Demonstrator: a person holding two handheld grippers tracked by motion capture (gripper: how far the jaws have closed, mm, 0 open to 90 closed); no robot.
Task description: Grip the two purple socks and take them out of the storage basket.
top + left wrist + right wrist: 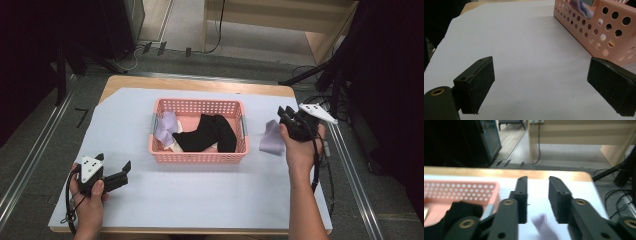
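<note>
Lilac sock (pixel 272 138) just beside right hand-held gripper (pixel 286 116), seemingly released.

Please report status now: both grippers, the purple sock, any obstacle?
Left gripper open, idle. Right gripper open above purple sock beside pink basket. No obstacle.

front sheet (pixel 200 195): free | centre: basket (pixel 197 156) blocks | right: sock (pixel 271 139)

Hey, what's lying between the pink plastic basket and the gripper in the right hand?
A pale purple cloth lies on the white sheet between the pink perforated plastic basket and the right gripper, as the high view shows; nothing else is there.
</note>
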